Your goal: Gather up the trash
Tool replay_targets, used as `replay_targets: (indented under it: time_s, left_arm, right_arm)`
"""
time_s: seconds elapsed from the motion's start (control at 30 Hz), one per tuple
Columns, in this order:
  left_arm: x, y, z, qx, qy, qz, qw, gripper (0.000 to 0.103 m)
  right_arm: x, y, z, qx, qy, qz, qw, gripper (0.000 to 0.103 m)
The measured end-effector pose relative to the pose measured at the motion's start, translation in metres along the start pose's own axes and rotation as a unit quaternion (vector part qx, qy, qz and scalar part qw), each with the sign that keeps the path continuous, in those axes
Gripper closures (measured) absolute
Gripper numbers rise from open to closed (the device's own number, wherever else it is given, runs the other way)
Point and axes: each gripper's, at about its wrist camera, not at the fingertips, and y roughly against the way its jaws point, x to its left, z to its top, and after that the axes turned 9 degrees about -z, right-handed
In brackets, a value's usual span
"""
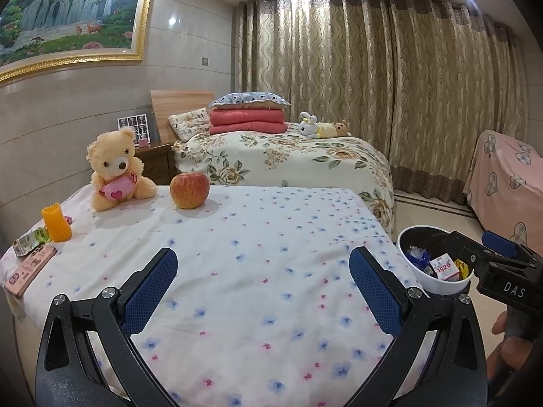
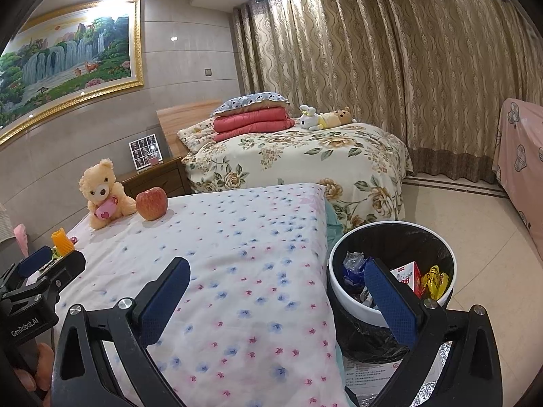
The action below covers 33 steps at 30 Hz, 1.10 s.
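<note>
Floral sheet (image 1: 258,257) bare mid-table, both grippers (image 1: 263,285) (image 2: 276,300) spread empty, bin (image 2: 390,271) beside right edge.

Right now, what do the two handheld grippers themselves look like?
Both the left gripper and the right gripper have glossy black frames with silver screws and blue textured finger pads. One body reads "DAS", the other "GenRobot.AI". Bare fingers show; no cables or sleeves.
</note>
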Motion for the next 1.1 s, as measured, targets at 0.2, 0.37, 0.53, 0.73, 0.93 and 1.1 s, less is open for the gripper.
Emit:
replay_targets:
  time_s: [0.2,0.37,0.53,0.73,0.93,1.1]
  left_arm:
    - [-0.0005,-0.0001,-0.0006,0.001,0.0,-0.004,1.0,0.0]
    - [-0.0013,0.0002,-0.0013,0.001,-0.001,-0.004,1.0,0.0]
    - [-0.002,0.0006,-0.0015,0.002,-0.001,-0.004,1.0,0.0]
    - [-0.0033,0.0006,-0.002,0.003,-0.002,-0.005,1.0,0.0]
    - [-0.0034,-0.0005,-0.0021,0.003,-0.002,-0.006,1.0,0.0]
    - [-0.0045,-0.0017,-0.0033,0.005,-0.001,-0.008,1.0,0.0]
  right_arm:
    - [0.0012,0.001,0.0002,-0.001,0.001,0.001,1.0,0.0]
    - [0.0011,0.0012,0.0,0.0,0.0,0.001,1.0,0.0]
    - [0.0038,0.002,-0.0001,0.001,-0.001,0.002,1.0,0.0]
    - [0.0031,0.0021,-0.0009,0.002,-0.002,0.003,1.0,0.0]
    - [0.0025,0.0018,-0.0011,0.002,-0.002,0.003,1.0,0.0]
    - [0.0023,0.0017,-0.001,0.002,-0.002,0.003,1.0,0.0]
